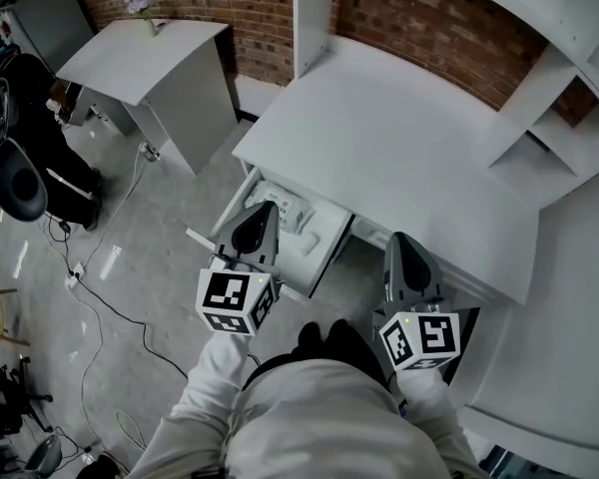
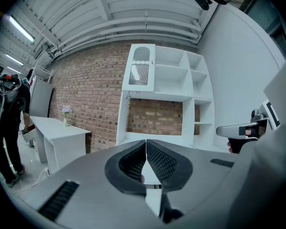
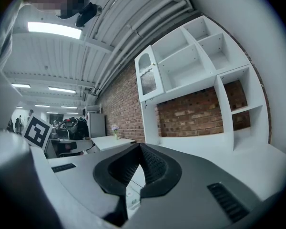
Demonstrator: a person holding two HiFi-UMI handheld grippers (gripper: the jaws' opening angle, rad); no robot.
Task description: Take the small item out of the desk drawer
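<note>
The white desk [image 1: 399,138] has its drawer [image 1: 314,252] pulled out at the front left. A small pale item [image 1: 290,211] lies inside it, partly hidden by my left gripper [image 1: 268,208]. That gripper hovers over the drawer with its jaws shut and nothing between them; its tips [image 2: 146,141] meet in the left gripper view. My right gripper [image 1: 399,239] hangs at the desk's front edge, right of the drawer. Its jaws [image 3: 139,145] also touch at the tip and hold nothing. Neither gripper view shows the item.
A white shelf unit [image 1: 569,118] stands on the desk's right side against the brick wall [image 1: 429,18]. A second white desk [image 1: 150,53] with a flower vase [image 1: 142,10] stands at the left. A person in dark clothes [image 1: 40,148], a chair and floor cables [image 1: 90,287] lie further left.
</note>
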